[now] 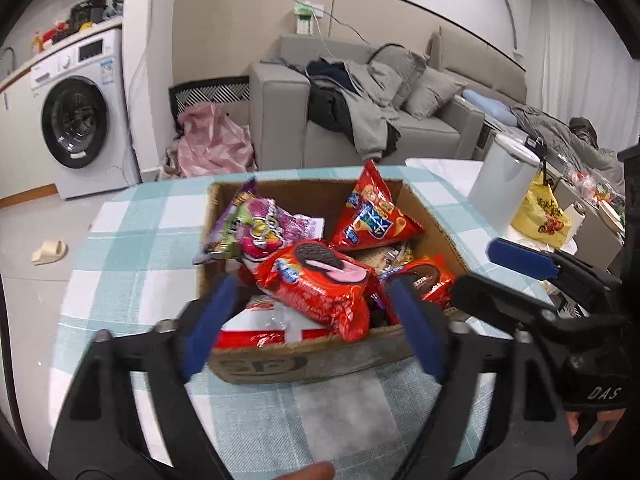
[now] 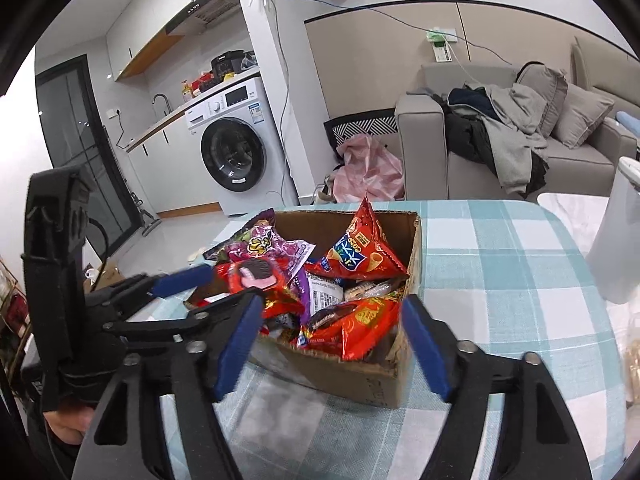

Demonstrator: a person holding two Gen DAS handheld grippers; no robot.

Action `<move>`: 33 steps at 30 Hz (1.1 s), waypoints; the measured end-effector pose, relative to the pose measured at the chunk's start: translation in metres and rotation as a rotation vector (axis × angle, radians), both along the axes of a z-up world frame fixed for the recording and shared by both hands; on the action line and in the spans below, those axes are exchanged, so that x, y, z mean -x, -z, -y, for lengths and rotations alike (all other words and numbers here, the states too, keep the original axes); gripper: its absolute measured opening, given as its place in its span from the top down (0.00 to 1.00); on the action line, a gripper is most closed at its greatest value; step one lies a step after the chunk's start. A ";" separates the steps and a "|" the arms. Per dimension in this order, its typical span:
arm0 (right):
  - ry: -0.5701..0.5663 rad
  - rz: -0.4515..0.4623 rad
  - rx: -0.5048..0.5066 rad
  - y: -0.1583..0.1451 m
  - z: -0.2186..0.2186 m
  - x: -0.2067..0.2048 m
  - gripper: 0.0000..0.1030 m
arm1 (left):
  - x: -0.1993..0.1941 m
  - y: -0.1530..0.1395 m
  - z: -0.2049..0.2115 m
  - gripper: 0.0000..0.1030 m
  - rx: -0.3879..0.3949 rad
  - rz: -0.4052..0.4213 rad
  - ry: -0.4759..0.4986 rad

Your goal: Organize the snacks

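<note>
A cardboard box (image 1: pixel 320 360) full of snack packs stands on the checked tablecloth (image 1: pixel 132 264). On top lie a red cookie pack (image 1: pixel 320 280), a red cone-snack bag (image 1: pixel 372 216) and a purple bag (image 1: pixel 256 228). My left gripper (image 1: pixel 312 328) is open over the box's near edge, its blue pads either side of the cookie pack without pressing on it. In the right wrist view my right gripper (image 2: pixel 334 344) is open too, straddling the box's near corner (image 2: pixel 360 376) above another red pack (image 2: pixel 360 320). Each gripper shows at the edge of the other's view, left gripper (image 2: pixel 200 296) and right gripper (image 1: pixel 500 276).
A white canister (image 1: pixel 500 188) and a yellow bag (image 1: pixel 540 216) stand on the table to the right of the box. Beyond the table are a grey sofa (image 1: pixel 360 120) with clothes, a pink bag (image 1: pixel 212 144) on the floor and a washing machine (image 1: pixel 76 120).
</note>
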State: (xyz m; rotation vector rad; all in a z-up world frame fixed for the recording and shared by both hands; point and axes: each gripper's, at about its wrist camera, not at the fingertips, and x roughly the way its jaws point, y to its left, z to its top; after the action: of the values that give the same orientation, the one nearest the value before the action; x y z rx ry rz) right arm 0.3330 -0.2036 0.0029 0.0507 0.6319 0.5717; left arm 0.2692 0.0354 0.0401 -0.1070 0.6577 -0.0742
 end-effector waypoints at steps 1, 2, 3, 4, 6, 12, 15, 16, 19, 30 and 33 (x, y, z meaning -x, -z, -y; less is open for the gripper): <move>0.002 0.003 -0.002 -0.001 0.003 0.003 0.13 | 0.004 -0.002 -0.001 0.17 0.001 0.005 0.001; 0.004 0.005 -0.006 -0.003 0.005 0.006 0.11 | 0.009 -0.004 -0.003 0.16 0.008 0.007 0.005; 0.004 0.007 -0.012 -0.004 0.008 0.008 0.07 | 0.012 -0.006 -0.004 0.14 0.013 0.008 0.005; 0.003 0.009 -0.022 -0.005 0.011 0.011 0.04 | 0.016 -0.007 -0.006 0.10 0.015 0.009 0.001; 0.004 0.012 -0.042 -0.005 0.017 0.017 0.00 | 0.027 -0.011 -0.009 0.01 0.015 0.021 -0.008; -0.002 0.043 -0.065 -0.004 0.029 0.038 0.00 | 0.062 -0.016 -0.012 0.01 0.001 0.065 -0.037; -0.013 0.069 -0.075 -0.002 0.035 0.051 0.00 | 0.080 -0.016 -0.011 0.01 -0.012 0.093 -0.049; -0.014 0.078 -0.077 -0.002 0.036 0.054 0.00 | 0.086 -0.015 -0.011 0.01 -0.017 0.103 -0.059; -0.013 0.101 -0.057 0.002 0.039 0.064 0.00 | 0.102 -0.011 -0.011 0.01 -0.017 0.117 -0.067; -0.020 0.159 -0.072 0.035 0.045 0.088 0.00 | 0.136 0.018 -0.023 0.01 0.009 0.148 -0.117; -0.018 0.171 -0.064 0.046 0.045 0.091 0.00 | 0.141 0.029 -0.025 0.01 0.004 0.159 -0.132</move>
State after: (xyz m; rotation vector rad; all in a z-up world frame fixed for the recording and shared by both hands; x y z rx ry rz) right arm 0.2423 -0.2490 -0.0428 0.0557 0.4485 0.6062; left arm 0.1282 0.0606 0.0110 -0.1470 0.4908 0.0431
